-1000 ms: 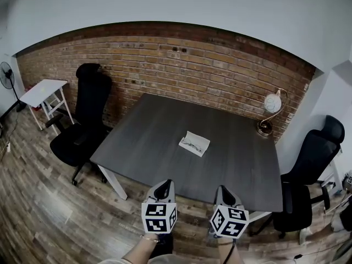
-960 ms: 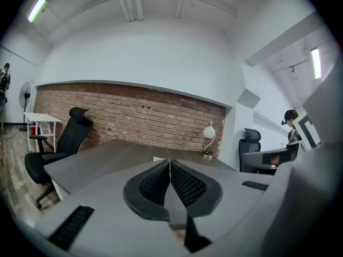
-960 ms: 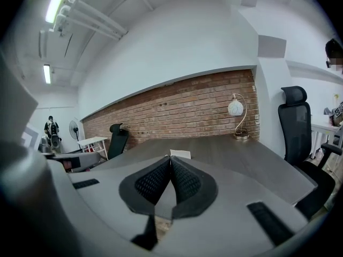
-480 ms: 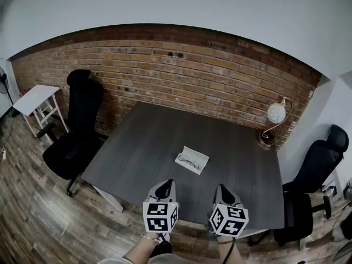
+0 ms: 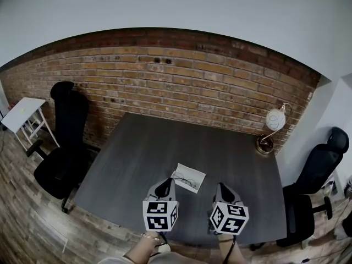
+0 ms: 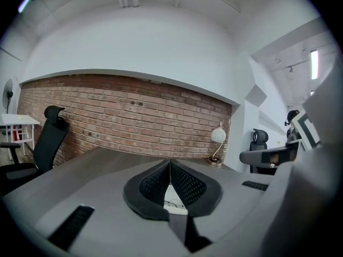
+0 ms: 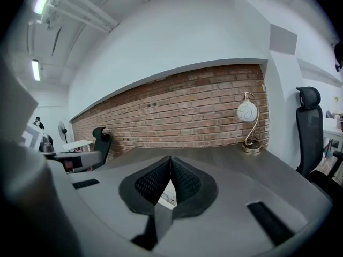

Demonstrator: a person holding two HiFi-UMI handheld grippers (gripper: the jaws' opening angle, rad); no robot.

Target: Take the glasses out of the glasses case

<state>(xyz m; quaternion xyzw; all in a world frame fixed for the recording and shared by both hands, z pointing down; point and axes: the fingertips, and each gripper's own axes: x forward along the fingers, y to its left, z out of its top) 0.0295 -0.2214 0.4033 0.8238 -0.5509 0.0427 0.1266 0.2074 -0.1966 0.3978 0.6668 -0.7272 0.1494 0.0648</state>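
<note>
Looking for the glasses point(image 5: 185, 181) now, where are they? asks one.

They lie on a flat white thing point(image 5: 196, 175) on the grey surface point(image 5: 137, 142), says the other. I think that white thing is the glasses case, laid open. It is too small to be sure.

Which way is it from the grippers?

Ahead, and between the two. In the head view the left gripper point(image 5: 163, 187) is just beside its near corner. The right gripper point(image 5: 223, 191) is a bit more off to the side. So I think the left one is nearer. I cannot tell how high they are above the surface.

How does the white thing lie?

Its long side runs from left to right. It is turned a little, so the right end is closer to us. The glasses seem to lie along it the same way.

Are the grippers holding anything?

No. Each gripper view shows two jaws pressed together at the tips, with nothing in them. The white thing peeks out just under the tips. I think a gripper must open its jaws first, then come in across the thin frame.

What else is in the room?

A brick wall point(image 5: 165, 76) runs behind the surface. A lamp point(image 5: 273, 121) with a round white shade stands at the far right corner. A black chair point(image 5: 60, 147) stands on the left and another black chair point(image 5: 316, 169) on the right. A small white table point(image 5: 22, 110) is far off to the left. The floor point(image 5: 27, 224) is wood.
</note>
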